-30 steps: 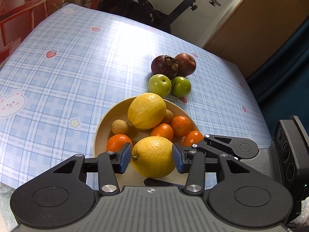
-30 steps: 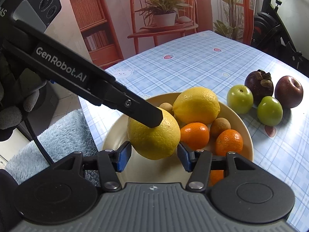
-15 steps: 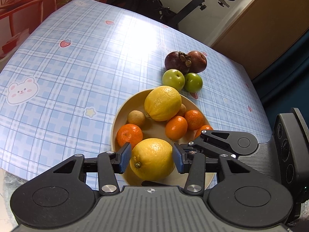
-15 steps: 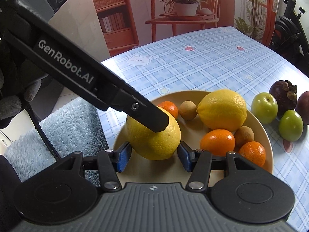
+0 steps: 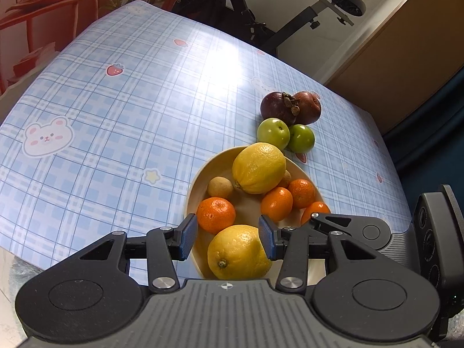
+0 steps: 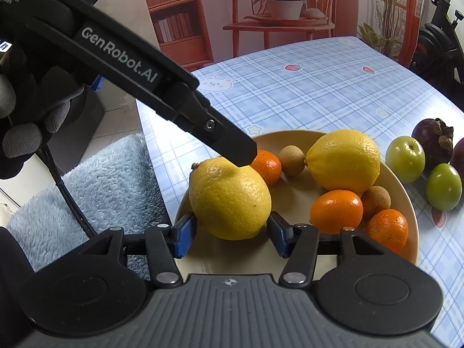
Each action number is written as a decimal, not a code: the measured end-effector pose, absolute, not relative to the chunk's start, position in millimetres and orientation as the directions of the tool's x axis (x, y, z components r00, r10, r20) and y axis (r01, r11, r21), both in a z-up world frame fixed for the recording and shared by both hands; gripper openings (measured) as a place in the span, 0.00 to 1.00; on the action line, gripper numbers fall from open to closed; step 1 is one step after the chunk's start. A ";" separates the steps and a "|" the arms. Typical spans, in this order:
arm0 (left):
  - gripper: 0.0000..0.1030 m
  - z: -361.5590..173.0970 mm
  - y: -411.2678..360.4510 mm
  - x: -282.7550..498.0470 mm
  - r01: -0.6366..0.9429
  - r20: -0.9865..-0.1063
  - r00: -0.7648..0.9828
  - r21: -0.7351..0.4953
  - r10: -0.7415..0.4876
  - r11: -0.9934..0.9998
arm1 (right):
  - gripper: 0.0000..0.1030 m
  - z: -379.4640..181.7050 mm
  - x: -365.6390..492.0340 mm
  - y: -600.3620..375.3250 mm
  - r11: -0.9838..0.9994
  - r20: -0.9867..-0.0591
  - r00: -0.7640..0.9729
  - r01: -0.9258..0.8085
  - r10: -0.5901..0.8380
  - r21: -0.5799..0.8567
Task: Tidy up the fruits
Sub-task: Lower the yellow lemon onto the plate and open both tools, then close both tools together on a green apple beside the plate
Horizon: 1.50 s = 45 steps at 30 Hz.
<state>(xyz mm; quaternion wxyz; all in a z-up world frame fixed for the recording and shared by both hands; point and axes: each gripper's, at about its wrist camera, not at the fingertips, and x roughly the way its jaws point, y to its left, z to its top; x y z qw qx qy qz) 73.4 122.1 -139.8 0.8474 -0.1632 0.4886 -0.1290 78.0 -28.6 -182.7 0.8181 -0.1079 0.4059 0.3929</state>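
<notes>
Your right claw [image 6: 230, 232] has just been opening, loose around the lemon [image 6: 229, 200] at 9 o'clock in the plate [image 6: 290, 194] of oranges [image 6: 336, 211]; left claw [image 5: 227, 233] loose too.

- The near lemon [image 5: 239, 252] is cut off low down by the left gripper's [image 5: 226, 236] body; its left side cannot be seen to meet a pad.
- The plate's [image 5: 194, 185] near rim is hidden behind both gripper bodies.
- One small orange [image 5: 314, 210] near the plate's right rim is half covered by the right gripper's [image 6: 230, 235] finger.
- A brown fruit [image 5: 287, 178] peeps from behind the far lemon [image 5: 259, 168]; its kind is unclear.
- In the right wrist view a dark fruit [image 6: 458, 158] is cut by the right edge.
- The table's [image 5: 116, 116] near edge lies under the grippers.
- A gloved hand [image 6: 20, 127] is cut by the left edge.
</notes>
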 end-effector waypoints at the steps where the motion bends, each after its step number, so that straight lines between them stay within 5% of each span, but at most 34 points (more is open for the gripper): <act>1: 0.46 -138.8 121.2 73.5 0.059 -0.785 0.491 -0.402 -0.377 0.914 | 0.57 -181.6 77.6 -29.6 0.671 -0.746 0.366 -0.728 0.557 0.144; 23: 0.46 -108.9 92.2 113.7 0.079 -0.734 0.585 -0.373 -0.346 0.925 | 0.60 -130.0 92.0 -123.3 0.806 -0.582 0.604 -0.568 0.545 0.166; 38: 0.45 -118.7 25.6 183.2 0.185 -0.751 0.530 -0.350 -0.393 0.918 | 0.59 -157.7 127.4 -183.2 0.913 -0.590 0.723 -0.404 0.358 0.058; 45: 0.44 -131.3 -15.2 214.6 0.223 -0.763 0.484 -0.367 -0.430 0.903 | 0.56 -176.7 146.4 -188.7 0.908 -0.598 0.704 -0.405 0.383 0.104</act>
